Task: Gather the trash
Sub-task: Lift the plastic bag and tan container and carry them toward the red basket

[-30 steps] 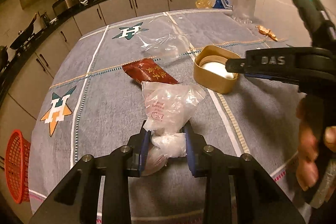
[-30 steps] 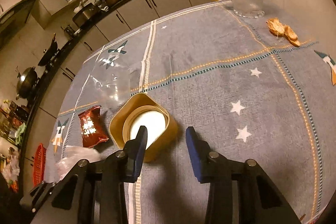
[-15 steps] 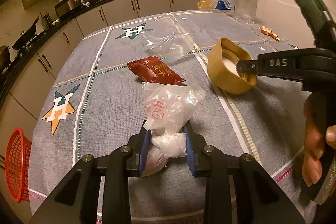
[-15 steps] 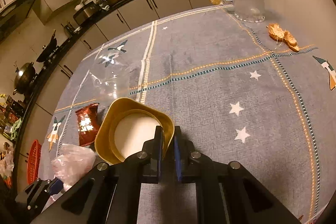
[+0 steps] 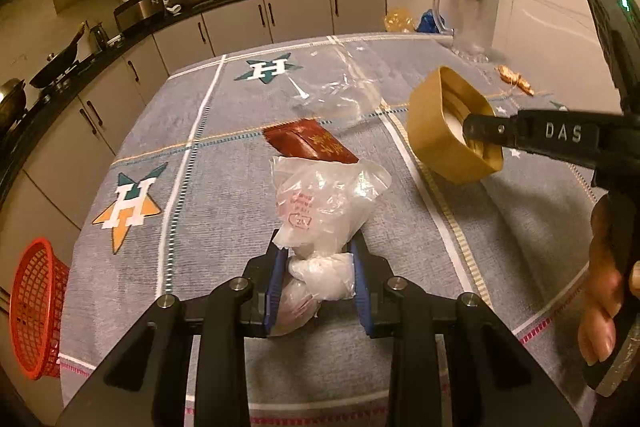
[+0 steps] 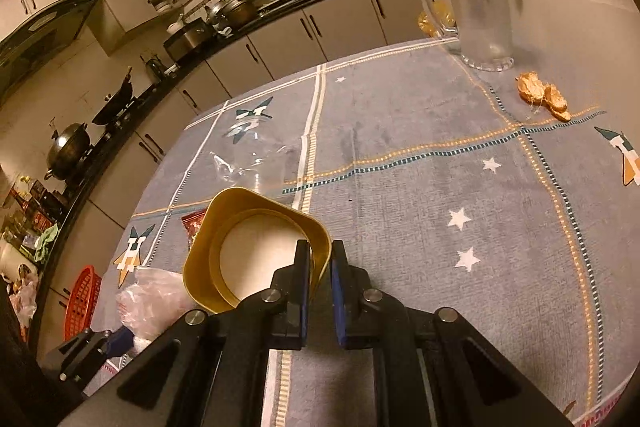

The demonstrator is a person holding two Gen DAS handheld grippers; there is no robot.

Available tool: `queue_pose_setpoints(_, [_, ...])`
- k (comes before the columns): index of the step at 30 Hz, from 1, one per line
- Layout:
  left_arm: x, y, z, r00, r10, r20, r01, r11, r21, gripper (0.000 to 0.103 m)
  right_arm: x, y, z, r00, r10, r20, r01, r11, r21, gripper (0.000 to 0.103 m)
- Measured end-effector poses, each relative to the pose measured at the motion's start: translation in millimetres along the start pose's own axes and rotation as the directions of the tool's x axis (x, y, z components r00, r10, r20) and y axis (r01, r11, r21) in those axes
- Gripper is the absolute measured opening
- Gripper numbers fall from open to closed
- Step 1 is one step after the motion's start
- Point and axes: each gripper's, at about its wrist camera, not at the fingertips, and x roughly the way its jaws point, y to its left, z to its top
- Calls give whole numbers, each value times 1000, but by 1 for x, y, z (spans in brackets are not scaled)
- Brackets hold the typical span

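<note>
My left gripper (image 5: pixel 318 273) is shut on a white crumpled plastic bag (image 5: pixel 320 203) and holds it just above the tablecloth. My right gripper (image 6: pixel 320 259) is shut on the rim of a yellow paper bowl (image 6: pixel 240 223) and holds it tilted above the table; the bowl also shows in the left wrist view (image 5: pixel 444 131). A red snack wrapper (image 5: pixel 310 143) lies beyond the bag. A clear plastic wrapper (image 5: pixel 336 95) lies farther back. Orange peel scraps (image 6: pixel 542 97) lie at the far right.
A red mesh basket (image 5: pixel 34 311) stands on the floor off the table's left edge. A clear glass pitcher (image 6: pixel 476 7) stands at the far right corner. Kitchen counters with pots run behind the table.
My right gripper closed on the yellow bowl's rim and lifted it off the table, tilting it. My left gripper still holds the white bag in place.
</note>
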Motion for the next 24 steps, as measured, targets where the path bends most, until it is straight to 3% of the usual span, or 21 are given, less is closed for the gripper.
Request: queue_pose_setpoints(24, [-40, 61, -11, 998, 34, 54, -27, 991, -127, 29, -7, 50, -20, 994, 108, -8, -107, 977, -182, 11])
